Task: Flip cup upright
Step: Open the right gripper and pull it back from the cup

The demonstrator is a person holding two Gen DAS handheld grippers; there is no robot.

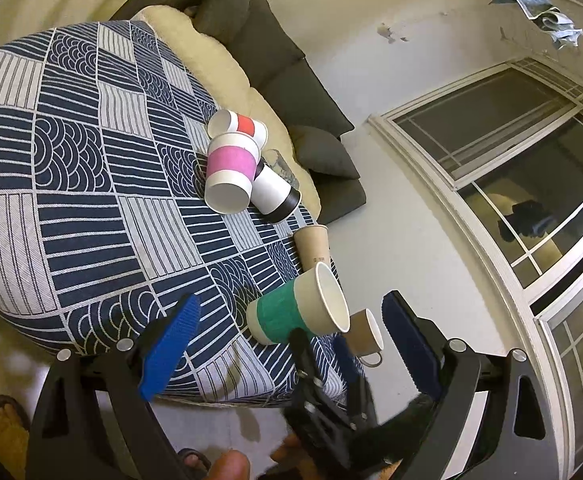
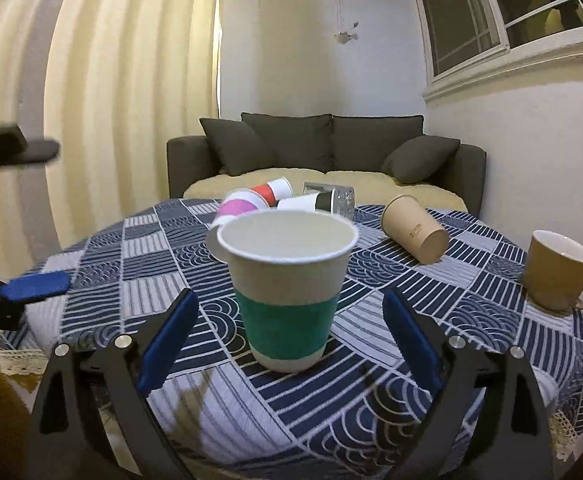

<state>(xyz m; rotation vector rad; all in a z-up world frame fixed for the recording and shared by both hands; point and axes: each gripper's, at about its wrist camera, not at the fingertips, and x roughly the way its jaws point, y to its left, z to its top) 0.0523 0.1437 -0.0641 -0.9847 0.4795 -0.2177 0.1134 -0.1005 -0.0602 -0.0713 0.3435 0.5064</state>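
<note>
One green-banded cup [image 2: 287,296] upright, lettering unreadable

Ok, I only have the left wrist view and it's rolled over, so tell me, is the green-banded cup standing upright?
Observer: Yes. In the right wrist view the green-banded cup stands mouth up, its base on the tablecloth.
Operator: Is the right tool gripping it?
Observer: No. The right tool is open, with one blue finger on each side, both apart from the cup.
Operator: And the plain tan cup?
Observer: The tan paper cup lies on its side, its closed base toward the right camera.
</note>
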